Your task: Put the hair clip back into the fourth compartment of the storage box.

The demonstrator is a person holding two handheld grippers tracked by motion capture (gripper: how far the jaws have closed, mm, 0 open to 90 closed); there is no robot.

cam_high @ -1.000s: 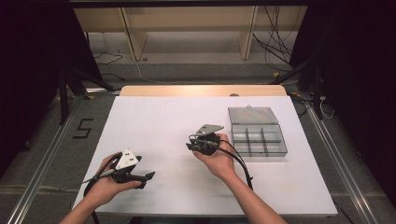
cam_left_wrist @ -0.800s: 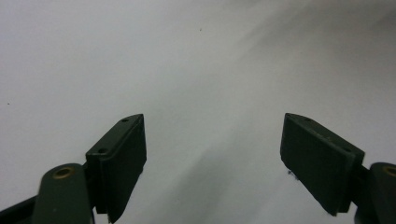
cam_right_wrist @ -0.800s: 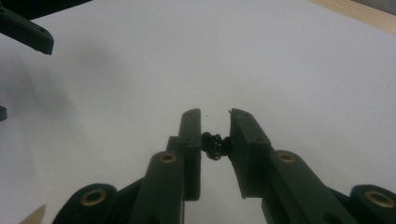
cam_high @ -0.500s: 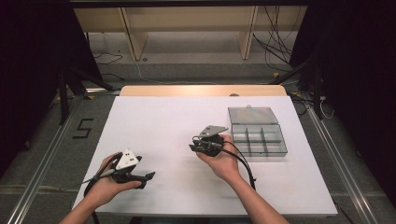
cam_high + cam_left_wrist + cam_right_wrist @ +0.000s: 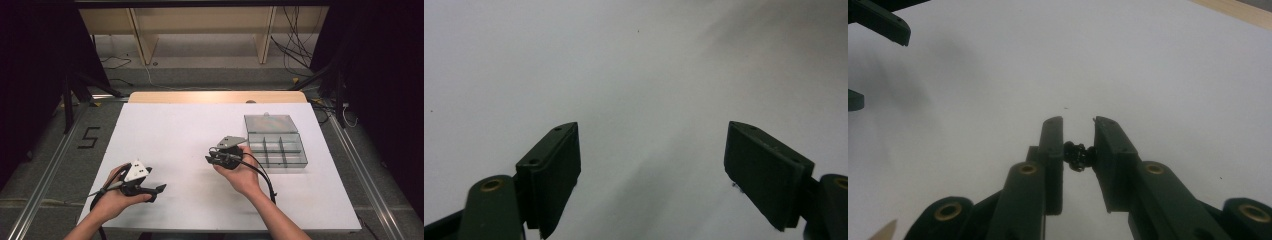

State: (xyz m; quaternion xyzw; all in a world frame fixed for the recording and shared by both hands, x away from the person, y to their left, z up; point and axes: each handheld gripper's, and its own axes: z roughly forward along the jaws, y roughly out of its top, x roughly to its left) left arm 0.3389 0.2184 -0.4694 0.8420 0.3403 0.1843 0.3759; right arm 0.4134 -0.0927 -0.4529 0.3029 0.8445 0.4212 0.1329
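Hands low over the near half of the white bench point(image 5: 175, 130), one hand-held gripper each. Right hand-held gripper point(image 5: 1078, 145) nearly shut, pinching a small black part point(image 5: 1077, 156) between its pads, too tiny and dark to say what kind of part exactly. Held just above the bench surface, a bit right of centre and closer to the near edge than the far one; seen from the high view as the right hand-held gripper point(image 5: 214, 159) pointing left, grey plate up, cable trailing back along the forearm. Clear compartment box point(image 5: 276, 148) sitting just beside that hand toward the right edge, lid flipped open toward the far edge, dividers visible, contents impossible to make out from up there. Left hand-held gripper point(image 5: 651, 175) wide open, nothing between the pads, just plain white bench in front of it. From above, left hand-held gripper point(image 5: 159, 188) parked near the near left corner, pointing right toward the other one, well apart from it. Tips of that left one also peeking in at the top left corner of the right gripper view. Wooden strip running along the far edge of the bench, number 5 point(image 5: 89, 137) marked on the floor off the left edge.
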